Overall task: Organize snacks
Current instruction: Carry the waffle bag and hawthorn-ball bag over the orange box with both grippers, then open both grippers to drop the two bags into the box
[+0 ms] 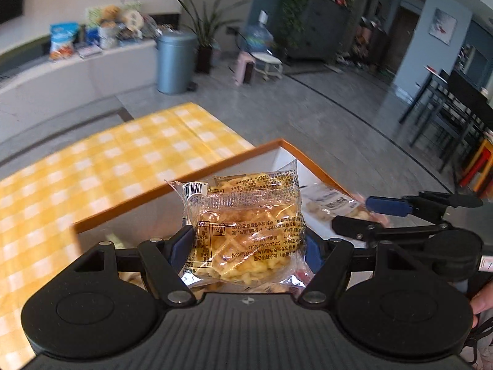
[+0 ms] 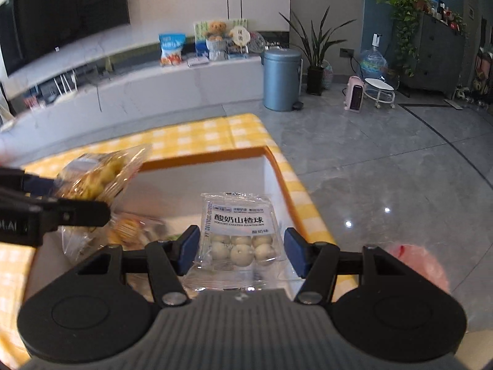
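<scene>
- Left gripper (image 1: 246, 246) jaws are pinching a waffle pack (image 1: 246, 225) across its width; right gripper (image 2: 240, 251) jaws are closing on a yogurt hawthorn ball pack (image 2: 237, 234), pads at its edges.
- Both packs are hanging over the orange-rimmed box (image 1: 185, 182) on the yellow checked cloth (image 1: 101, 166), probably so they can be dropped in.
- Left view is showing both grippers at once.
- Right view is showing more wrapped snacks (image 2: 132, 228) already in the box, which the waffle mostly hides in the left view.
</scene>
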The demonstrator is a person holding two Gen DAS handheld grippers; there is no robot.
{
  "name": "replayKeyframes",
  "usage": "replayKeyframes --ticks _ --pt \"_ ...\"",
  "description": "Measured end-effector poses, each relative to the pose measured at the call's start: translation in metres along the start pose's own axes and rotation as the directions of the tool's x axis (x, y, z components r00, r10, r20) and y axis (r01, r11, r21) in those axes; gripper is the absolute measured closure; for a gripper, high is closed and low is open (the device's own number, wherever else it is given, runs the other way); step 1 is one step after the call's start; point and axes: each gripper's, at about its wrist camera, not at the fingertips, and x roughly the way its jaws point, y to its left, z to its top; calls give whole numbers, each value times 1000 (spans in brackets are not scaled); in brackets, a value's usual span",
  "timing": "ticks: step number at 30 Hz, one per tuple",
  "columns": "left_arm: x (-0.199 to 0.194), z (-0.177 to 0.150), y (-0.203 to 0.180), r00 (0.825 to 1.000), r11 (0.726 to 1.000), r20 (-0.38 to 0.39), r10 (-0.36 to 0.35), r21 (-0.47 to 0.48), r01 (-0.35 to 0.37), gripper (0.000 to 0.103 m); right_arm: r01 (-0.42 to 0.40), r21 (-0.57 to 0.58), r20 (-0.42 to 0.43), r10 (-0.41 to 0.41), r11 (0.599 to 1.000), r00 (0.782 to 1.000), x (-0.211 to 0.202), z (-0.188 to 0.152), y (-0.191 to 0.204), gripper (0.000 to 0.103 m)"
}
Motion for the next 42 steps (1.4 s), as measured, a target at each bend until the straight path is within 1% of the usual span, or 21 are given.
replayKeyframes --ticks 3,7,9,14,18,26,30,32,35,38,40,42 --pt "22 3 -2 999 1000 -38 -15 10 16 20 3 -41 -15 -4 999 1000 12 1 -4 44" --pt "50 10 -4 995 999 -95 -40 -14 39 20 25 -129 -26 -28 991 999 24 1 -2 44" --pt "60 12 -8 992 999 -118 -35 -12 34 20 28 -166 -34 -34 986 999 31 0 -1 44" --pt "83 15 -12 985 1000 -173 -11 -6 10 20 17 -207 -63 -31 978 998 45 -1 -2 44" --pt "90 15 -13 982 1000 -188 -22 0 22 17 6 -226 -76 -24 974 997 52 -1 -4 44" --pt "81 12 -18 982 999 -189 -12 37 19 9 10 -274 -85 -35 962 996 59 2 5 44" --pt "76 13 -16 983 999 -181 -27 21 31 9 1 -249 -96 -26 968 995 59 3 6 44" --pt "71 14 -16 985 999 -168 -39 16 43 9 10 -229 -95 -32 973 995 58 5 4 43" --pt "63 16 -17 988 998 -148 -51 14 54 9 2 -204 -102 -23 979 995 54 8 2 43" --pt "52 18 -15 992 999 -118 -36 5 37 9 -9 -203 -101 -11 979 995 48 8 4 42" --pt "40 17 -12 996 1000 -93 -17 -6 17 9 -23 -219 -101 1 975 995 44 6 9 42" --pt "27 15 -10 997 1000 -75 9 3 -9 10 -36 -232 -105 11 972 994 40 3 14 43"
